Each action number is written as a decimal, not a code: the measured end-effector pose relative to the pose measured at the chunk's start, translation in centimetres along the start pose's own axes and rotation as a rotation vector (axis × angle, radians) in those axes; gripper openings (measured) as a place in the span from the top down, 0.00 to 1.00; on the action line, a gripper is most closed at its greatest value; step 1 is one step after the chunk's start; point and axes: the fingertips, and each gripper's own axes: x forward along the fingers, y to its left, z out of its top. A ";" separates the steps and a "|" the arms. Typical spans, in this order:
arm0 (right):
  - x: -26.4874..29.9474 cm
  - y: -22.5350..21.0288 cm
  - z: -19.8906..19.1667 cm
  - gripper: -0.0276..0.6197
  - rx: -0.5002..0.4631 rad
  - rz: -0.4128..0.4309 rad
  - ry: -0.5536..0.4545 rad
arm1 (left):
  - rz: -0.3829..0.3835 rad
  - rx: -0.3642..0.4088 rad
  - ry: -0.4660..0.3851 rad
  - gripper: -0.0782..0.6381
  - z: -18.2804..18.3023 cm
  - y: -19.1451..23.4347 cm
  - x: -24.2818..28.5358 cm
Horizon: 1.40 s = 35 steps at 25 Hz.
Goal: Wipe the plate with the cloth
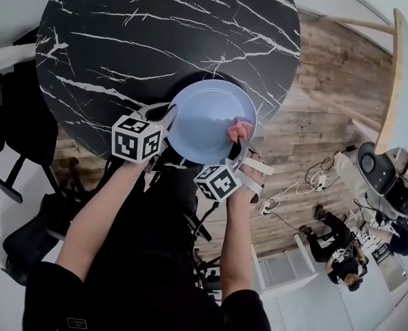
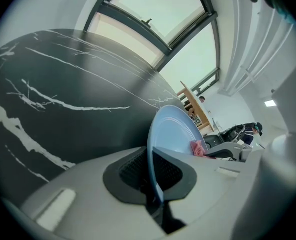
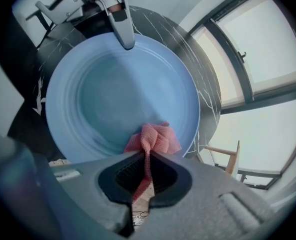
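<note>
A round pale-blue plate (image 1: 202, 119) sits over the near edge of a round black marble-patterned table with white veins (image 1: 121, 47), part of it overhanging the brown wooden plank floor (image 1: 321, 95). Whether it rests on the tabletop or is lifted clear of it, the views do not settle.

The left gripper (image 1: 170, 118) comes in from the near left and clamps the plate's left rim. In the left gripper view the thin blue rim runs edge-on between the two dark pads (image 2: 137, 170), both jaws pressed tight against it, and the plate rises away from the gripper at a tilt.

The right gripper (image 1: 240, 143) reaches in from the near right. Its jaws are clenched on a small pink ribbed cloth (image 3: 153, 138) – a strip of it runs down between the pads, and the rest bunches out in folds beyond the fingertips. The bunched part lies against the plate's inner surface by the right rim, on the side opposite the left gripper's hold.

From the right gripper view, the left gripper's tips show at the plate's far rim, with large window panes (image 3: 268, 49) and a light wooden chair (image 3: 228, 156) to the right beyond the table. A black chair (image 1: 14, 123) stands to the left of the table – well apart from the plate.
</note>
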 end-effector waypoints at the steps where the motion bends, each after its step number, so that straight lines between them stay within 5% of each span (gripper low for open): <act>1: -0.1 0.2 0.0 0.94 0.003 0.003 0.000 | 0.000 -0.003 0.000 0.87 0.0 0.0 0.0; 13: -1.2 3.1 -0.1 0.94 -0.014 0.068 0.013 | -0.015 -0.058 -0.007 0.87 -0.2 0.1 0.0; 35: -4.2 9.4 3.0 0.94 -0.002 0.398 -0.043 | -0.044 -0.062 0.002 0.86 -0.2 -0.2 0.3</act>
